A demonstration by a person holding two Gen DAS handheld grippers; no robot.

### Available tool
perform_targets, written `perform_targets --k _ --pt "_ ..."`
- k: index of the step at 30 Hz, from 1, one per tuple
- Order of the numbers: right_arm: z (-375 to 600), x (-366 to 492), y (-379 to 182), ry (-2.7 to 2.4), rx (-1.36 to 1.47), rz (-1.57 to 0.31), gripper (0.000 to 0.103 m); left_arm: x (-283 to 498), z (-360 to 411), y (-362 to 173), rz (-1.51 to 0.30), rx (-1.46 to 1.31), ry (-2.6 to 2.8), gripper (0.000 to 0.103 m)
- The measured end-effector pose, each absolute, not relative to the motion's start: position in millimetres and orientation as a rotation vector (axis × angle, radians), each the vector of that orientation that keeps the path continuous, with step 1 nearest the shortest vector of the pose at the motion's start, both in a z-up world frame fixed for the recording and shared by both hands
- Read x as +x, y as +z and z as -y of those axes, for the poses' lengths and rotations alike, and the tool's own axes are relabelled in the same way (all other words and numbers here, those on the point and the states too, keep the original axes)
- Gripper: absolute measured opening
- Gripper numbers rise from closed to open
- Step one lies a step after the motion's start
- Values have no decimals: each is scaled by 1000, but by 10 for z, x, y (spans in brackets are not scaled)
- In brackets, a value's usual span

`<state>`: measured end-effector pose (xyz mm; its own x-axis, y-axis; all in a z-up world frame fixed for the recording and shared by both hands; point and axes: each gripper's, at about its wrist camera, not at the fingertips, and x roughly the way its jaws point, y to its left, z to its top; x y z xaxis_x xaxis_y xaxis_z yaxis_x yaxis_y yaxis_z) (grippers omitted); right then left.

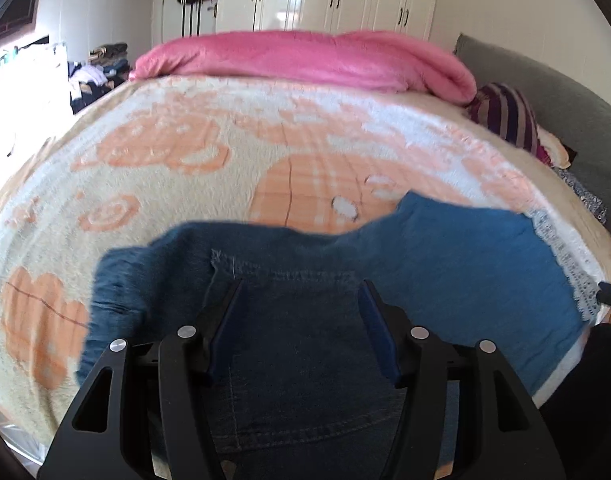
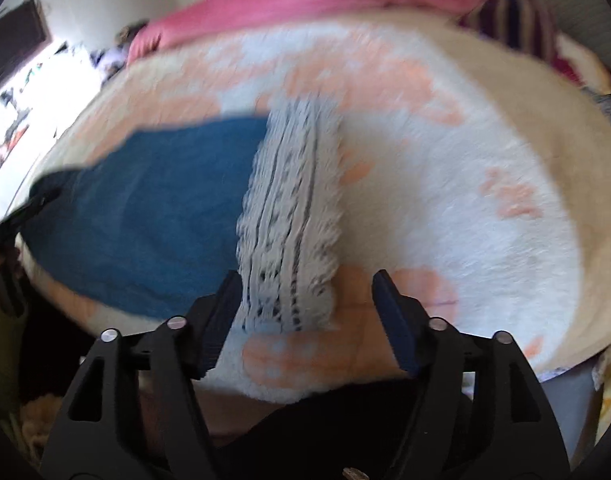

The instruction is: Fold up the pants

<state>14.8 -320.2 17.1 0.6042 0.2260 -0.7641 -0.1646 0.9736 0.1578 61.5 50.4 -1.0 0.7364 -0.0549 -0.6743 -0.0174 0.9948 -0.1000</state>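
Setting: a bed (image 1: 177,168) covered with a cream and peach fleece blanket, a rolled pink blanket (image 1: 305,60) along its far side, a striped cushion (image 1: 505,116) at the far right.
Pants: blue denim jeans (image 1: 297,344) lie near the front edge of the bed, the darker seat with a back pocket towards the left, one leg running off to the right and ending in a white lace cuff (image 1: 573,268).
Left hand-held gripper (image 1: 301,292): jaws spread, hovering over the pocket area; whether the tips touch the denim cannot be told.
Right hand-held gripper (image 2: 307,284): jaws spread, nothing pinched; the lace cuff (image 2: 289,216) lies just ahead, between the fingers and nearer the left one.
Image quality: the right wrist view is motion-blurred, so fine contact cannot be read.
Step in hand: judged to be the approach before a grasp, with the jeans not visibly folded over.
Next move calls for: probably closing the right jaws on the lace cuff and the left on the seat or waist, then carrying the leg end across towards the waist while keeping the cloth flat.
Risk: the soft fleece may get pinched along with the thin lace.
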Motion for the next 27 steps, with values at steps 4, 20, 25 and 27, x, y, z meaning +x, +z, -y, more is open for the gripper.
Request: perform_targets --k 4,20,25,27 --pt "2872 190 305 290 7 -836 65 578 -327 146 -704 -79 -71 78" --pt "1885 1081 -206 390 -160 -983 77 1037 -149 -344 -875 -55 -156 85" --pt "2063 1080 -235 368 -85 -976 79 997 -144 -363 -851 -40 -149 85" --pt "1997 1083 -255 362 -113 -970 83 978 -100 -352 -849 -11 -138 85"
